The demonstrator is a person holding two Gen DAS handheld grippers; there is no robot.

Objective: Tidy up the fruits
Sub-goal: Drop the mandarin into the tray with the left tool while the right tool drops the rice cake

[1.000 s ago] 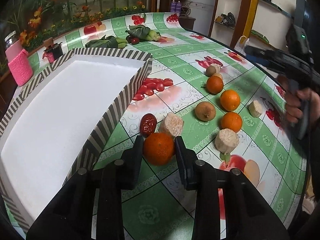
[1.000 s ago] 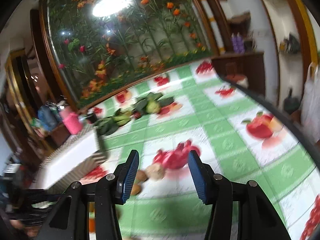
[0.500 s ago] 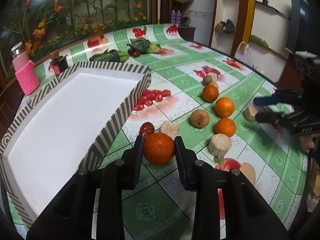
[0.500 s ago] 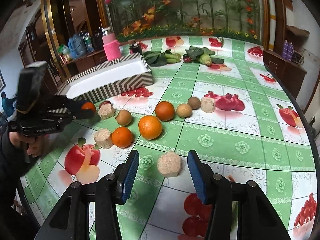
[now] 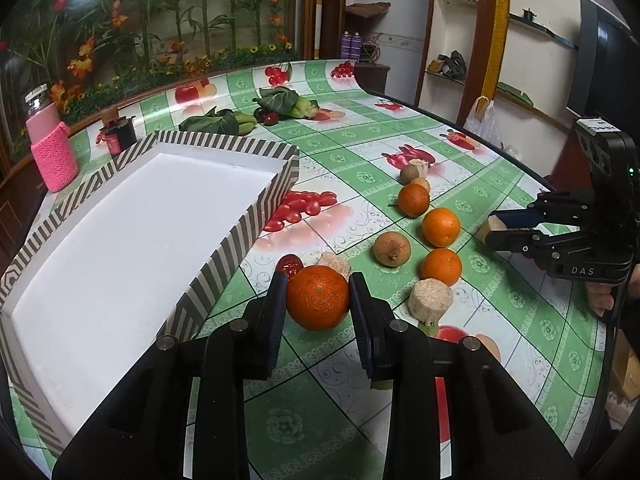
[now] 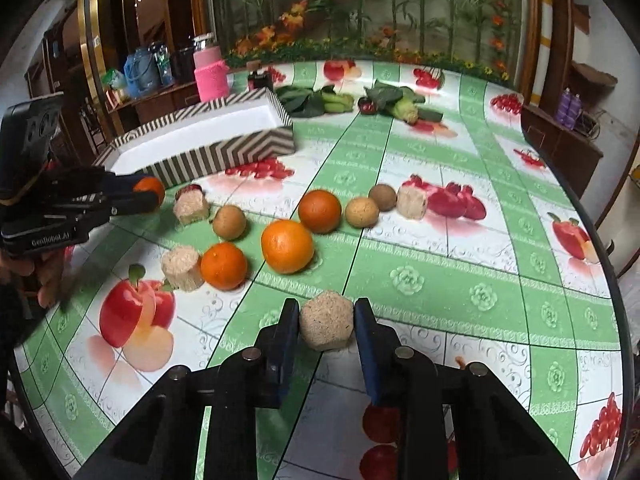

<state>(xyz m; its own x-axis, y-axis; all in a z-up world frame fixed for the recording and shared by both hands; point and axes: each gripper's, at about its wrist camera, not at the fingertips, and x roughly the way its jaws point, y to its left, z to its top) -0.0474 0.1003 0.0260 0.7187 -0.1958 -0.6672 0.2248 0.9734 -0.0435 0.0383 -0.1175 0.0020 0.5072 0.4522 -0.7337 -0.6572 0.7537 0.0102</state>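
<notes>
The left gripper [image 5: 318, 300] is clamped on an orange [image 5: 318, 297], both pads touching its sides, just beside the near corner of the striped tray [image 5: 236, 240]. The right gripper [image 6: 326, 326] has its fingers pressed against a beige fibrous chunk [image 6: 326, 325] at the near edge of the fruit-print tablecloth [image 6: 440, 272].

The tray's white inside holds nothing.

Loose on the cloth between the grippers, counted in the right wrist view: three oranges, at [image 6: 223, 265], [image 6: 287, 245] and [image 6: 319, 211]; three brown round fruits, at [image 6: 229, 222], [image 6: 361, 212] and [image 6: 382, 197]; three more beige chunks, at [image 6: 181, 268], [image 6: 191, 207] and [image 6: 412, 202]; one red date [image 5: 289, 264] behind the held orange.
</notes>
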